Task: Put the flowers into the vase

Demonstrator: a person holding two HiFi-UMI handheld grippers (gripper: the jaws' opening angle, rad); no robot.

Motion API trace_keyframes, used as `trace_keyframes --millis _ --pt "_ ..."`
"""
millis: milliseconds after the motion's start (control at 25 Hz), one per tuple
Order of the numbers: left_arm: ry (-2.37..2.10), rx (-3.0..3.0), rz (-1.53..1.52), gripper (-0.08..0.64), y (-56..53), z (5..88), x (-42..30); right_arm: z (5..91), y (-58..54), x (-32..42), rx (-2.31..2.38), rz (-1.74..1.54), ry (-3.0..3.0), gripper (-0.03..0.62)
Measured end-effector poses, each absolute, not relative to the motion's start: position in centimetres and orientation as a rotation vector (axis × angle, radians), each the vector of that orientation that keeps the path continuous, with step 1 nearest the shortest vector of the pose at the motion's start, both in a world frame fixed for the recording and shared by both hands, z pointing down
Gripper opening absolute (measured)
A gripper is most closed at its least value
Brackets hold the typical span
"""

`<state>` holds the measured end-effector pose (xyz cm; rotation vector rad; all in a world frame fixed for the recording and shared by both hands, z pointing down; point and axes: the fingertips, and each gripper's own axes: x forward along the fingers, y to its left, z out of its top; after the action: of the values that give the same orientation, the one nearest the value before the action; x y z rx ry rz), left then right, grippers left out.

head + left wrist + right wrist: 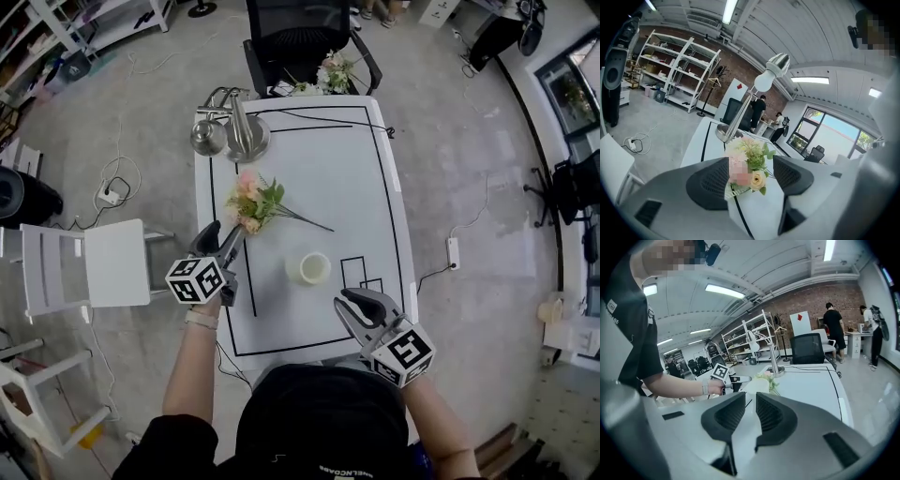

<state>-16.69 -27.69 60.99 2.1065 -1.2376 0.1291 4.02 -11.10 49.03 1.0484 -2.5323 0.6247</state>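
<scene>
A bunch of pink and cream flowers (253, 204) with green leaves lies on the white table (356, 178), its stem pointing right. My left gripper (223, 236) is open just in front of the blooms. In the left gripper view the flowers (749, 165) sit ahead of the wide gap between its jaws (751, 172), untouched by the pads. The white vase (314, 268) stands upright near the table's middle. My right gripper (361, 307) hovers near the front right edge, its jaws (750, 403) a narrow gap apart with nothing between them. Beyond them is the vase (757, 386).
A silver desk lamp (234, 133) stands at the table's back left corner. A black office chair (300, 37) behind the table holds more flowers (330, 75). A white chair (89, 267) stands left of the table. Black lines mark the tabletop.
</scene>
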Motion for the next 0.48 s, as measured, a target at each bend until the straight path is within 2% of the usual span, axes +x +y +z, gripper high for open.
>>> trace_keyframes --millis 200,480 --pt "-1.247 2.066 0.114 0.308 -29.4 63.5 -16.9 49.9 -11.1 4.3 1.078 0.633 -2.488 0.057" --pt "-1.224 2.076 0.149 0.316 -30.8 65.9 -16.9 50.6 -11.4 4.3 1.096 0.65 -2.449 0.057"
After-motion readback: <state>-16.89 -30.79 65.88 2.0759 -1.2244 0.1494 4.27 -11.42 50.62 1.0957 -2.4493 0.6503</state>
